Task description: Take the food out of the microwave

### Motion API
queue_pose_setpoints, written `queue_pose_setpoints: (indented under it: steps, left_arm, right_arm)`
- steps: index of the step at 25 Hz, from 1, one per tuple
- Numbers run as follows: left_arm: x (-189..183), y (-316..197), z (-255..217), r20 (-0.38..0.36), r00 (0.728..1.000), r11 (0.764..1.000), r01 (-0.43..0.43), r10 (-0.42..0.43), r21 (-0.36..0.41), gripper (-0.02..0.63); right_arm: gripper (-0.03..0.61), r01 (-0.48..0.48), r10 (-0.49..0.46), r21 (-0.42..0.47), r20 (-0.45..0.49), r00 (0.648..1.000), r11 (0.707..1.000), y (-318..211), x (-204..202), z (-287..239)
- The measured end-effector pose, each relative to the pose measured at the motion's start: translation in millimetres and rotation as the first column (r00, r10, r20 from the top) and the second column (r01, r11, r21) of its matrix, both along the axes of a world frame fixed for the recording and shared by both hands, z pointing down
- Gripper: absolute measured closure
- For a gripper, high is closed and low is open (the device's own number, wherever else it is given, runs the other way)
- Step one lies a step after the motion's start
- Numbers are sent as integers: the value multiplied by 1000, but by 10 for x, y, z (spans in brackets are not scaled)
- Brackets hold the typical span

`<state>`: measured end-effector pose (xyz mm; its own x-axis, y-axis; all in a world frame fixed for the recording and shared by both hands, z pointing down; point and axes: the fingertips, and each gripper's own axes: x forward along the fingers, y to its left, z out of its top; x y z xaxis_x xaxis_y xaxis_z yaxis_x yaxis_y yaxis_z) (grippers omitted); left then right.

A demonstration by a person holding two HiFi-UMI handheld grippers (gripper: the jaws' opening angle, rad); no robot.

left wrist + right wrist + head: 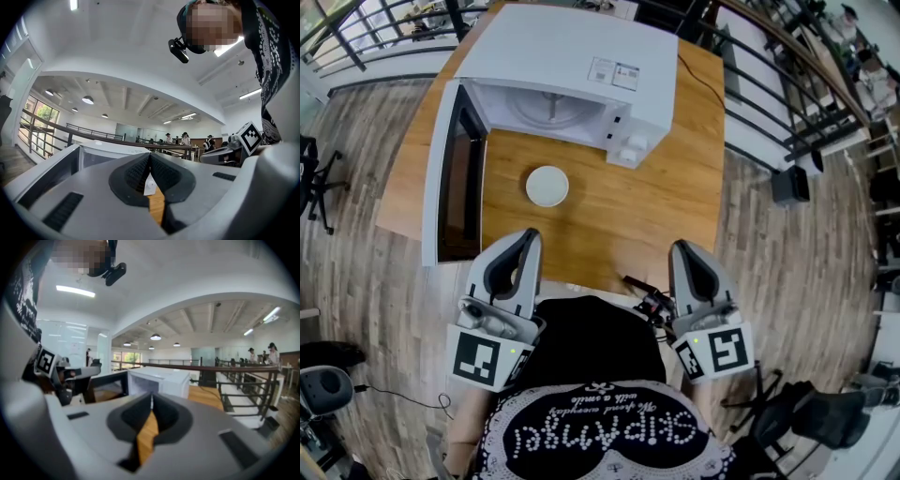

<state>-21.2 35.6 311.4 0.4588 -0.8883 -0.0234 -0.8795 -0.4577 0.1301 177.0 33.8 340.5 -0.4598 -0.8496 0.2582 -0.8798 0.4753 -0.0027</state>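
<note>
A white microwave (pixel 572 66) stands at the far side of the wooden table (pixel 609 216), its door (pixel 455 178) swung open to the left. Only the glass turntable (pixel 551 108) shows inside the cavity. A small round white dish (pixel 547 186) sits on the table in front of the microwave, and it shows as a white patch (pixel 149 187) below the left jaws. My left gripper (pixel 528 235) is at the table's near edge, shut and empty, pointing toward the dish. My right gripper (pixel 682 246) is also at the near edge, shut and empty. The microwave (pixel 159 379) lies ahead of the right jaws (pixel 151 401).
A black cable (pixel 701 70) runs along the table's right side behind the microwave. Metal railings (pixel 778 94) border the floor to the right and at the back left. A dark chair (pixel 314 183) stands at the left.
</note>
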Motion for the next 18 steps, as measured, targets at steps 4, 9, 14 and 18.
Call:
queue_pose_setpoints:
  steps: [4,9,14,18]
  left_arm:
    - [-4,-16,-94,23,1000,999,4,-6,49,581]
    - [-29,8,-42,29,1000,1000,2,-3,21,581]
    - [-48,24,9,32,999,1000,6,-6,-9,581]
    - [-92,54,28,31,999,1000,11,-10,-24,581]
  right_arm:
    - [543,-1,1,6,-4,1000,1000,13,14,-14]
    - [543,-11,11,6,-1,1000,1000,40,21,-12]
    - [543,-12,12,5,-8,1000,1000,42,15,2]
    - [543,-8,8,5,-11,1000,1000,48,-22,2]
